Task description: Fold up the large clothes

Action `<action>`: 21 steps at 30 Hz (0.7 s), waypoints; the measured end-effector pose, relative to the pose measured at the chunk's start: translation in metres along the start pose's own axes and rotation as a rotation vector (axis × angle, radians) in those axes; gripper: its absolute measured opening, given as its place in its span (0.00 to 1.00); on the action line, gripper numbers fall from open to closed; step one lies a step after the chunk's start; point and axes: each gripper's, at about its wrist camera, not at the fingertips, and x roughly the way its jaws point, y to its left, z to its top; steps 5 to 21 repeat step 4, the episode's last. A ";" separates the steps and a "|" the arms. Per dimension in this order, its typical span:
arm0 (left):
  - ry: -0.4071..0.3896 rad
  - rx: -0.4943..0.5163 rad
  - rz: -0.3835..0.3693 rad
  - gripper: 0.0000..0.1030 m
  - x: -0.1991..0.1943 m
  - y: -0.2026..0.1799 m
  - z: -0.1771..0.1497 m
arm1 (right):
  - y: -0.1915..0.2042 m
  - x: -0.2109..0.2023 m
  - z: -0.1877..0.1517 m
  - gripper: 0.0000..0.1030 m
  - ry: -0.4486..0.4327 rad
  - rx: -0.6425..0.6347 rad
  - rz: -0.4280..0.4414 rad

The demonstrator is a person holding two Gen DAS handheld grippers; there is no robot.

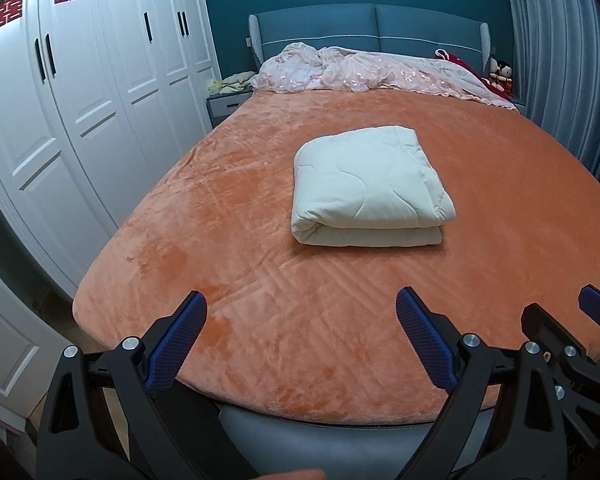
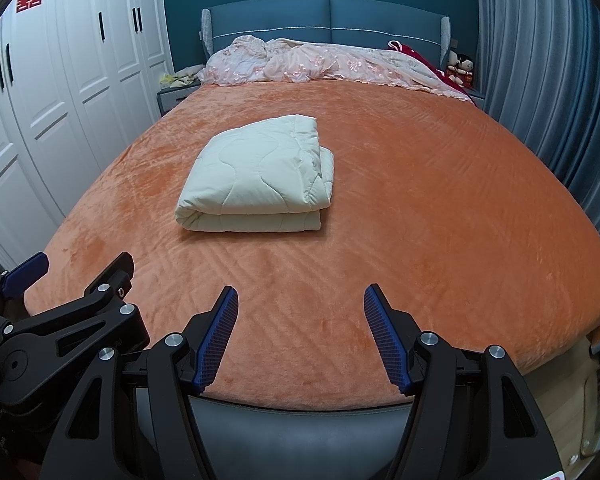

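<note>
A cream quilted blanket [image 1: 364, 188] lies folded into a thick neat rectangle on the orange bed cover [image 1: 228, 208]; it also shows in the right wrist view [image 2: 260, 178]. My left gripper [image 1: 302, 304] is open and empty, held above the foot of the bed, well short of the blanket. My right gripper [image 2: 301, 298] is open and empty too, beside the left one at the foot edge. The right gripper's fingers [image 1: 598, 308] show at the right edge of the left wrist view, and the left gripper's fingers [image 2: 26, 268] show at the lower left of the right wrist view.
A crumpled pink lace spread [image 1: 364, 70] and a red cloth [image 1: 456, 60] lie by the blue headboard [image 1: 372, 26]. White wardrobe doors [image 1: 80, 92] stand on the left, grey curtains [image 1: 560, 60] on the right. A nightstand [image 1: 228, 102] sits at the far left.
</note>
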 end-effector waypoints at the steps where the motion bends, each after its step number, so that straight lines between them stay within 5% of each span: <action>1: 0.000 -0.001 -0.004 0.89 0.000 0.000 0.000 | -0.001 0.000 0.000 0.62 -0.002 0.000 -0.001; 21: 0.004 -0.002 -0.007 0.89 0.000 0.000 0.001 | 0.000 0.000 -0.001 0.62 -0.008 0.001 -0.008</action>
